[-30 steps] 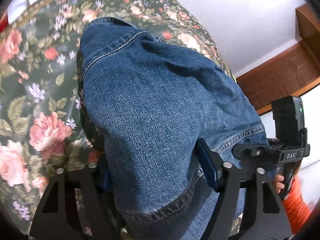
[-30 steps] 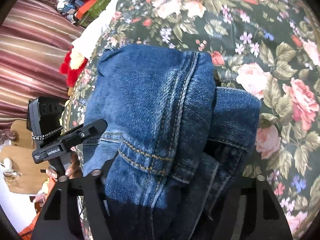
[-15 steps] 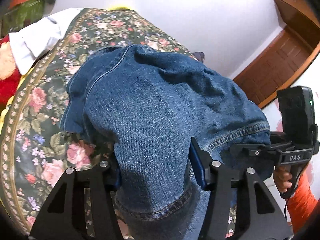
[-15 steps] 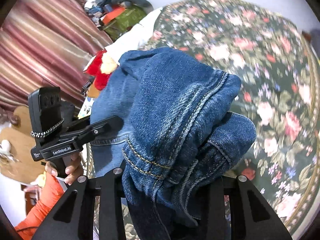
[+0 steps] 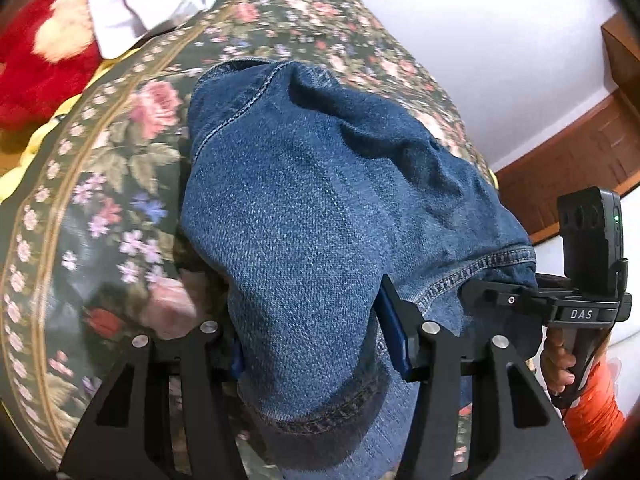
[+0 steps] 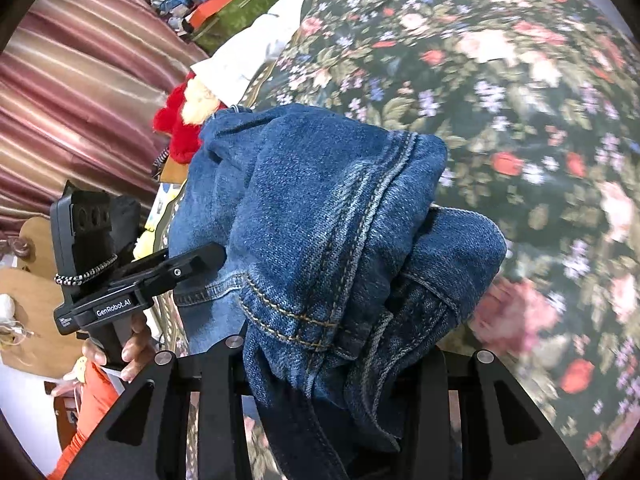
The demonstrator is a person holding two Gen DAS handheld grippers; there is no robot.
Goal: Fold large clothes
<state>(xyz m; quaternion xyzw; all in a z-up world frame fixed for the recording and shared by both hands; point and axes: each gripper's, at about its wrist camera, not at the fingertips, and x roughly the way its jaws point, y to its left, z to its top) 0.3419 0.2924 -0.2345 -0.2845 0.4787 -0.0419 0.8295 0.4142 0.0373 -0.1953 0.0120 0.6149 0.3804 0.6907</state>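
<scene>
Left gripper: jaws set at a medium gap, clamped on a thick fold of the jeans. Blue pad of the right-hand finger presses into the denim; the other pad is mostly buried by cloth. A hem edge with a stitched seam hangs below the fingers, toward the camera.

Right gripper: jaws at a similar gap, packed with a bunched wad of the jeans. Fingertips are hidden under fabric, so pad contact can't be seen directly, but the cloth fills the gap fully.

Material: mid-blue denim, coarse twill weave, heavy double-stitched seams in tan and pale thread. In the right wrist view a flat-felled seam runs up over the hump, with a second rolled lobe beside it on the right. In the left wrist view the surface is smoother, with broad soft creases.

Position: the denim mounds forward from both grippers, its far end lying over the floral bedspread, dark green with pink roses and a patterned border.

Each view shows the opposite gripper gripping the same garment from the side, held by a hand.

Red plush toy and white cloth sit at the bed's far edge.
</scene>
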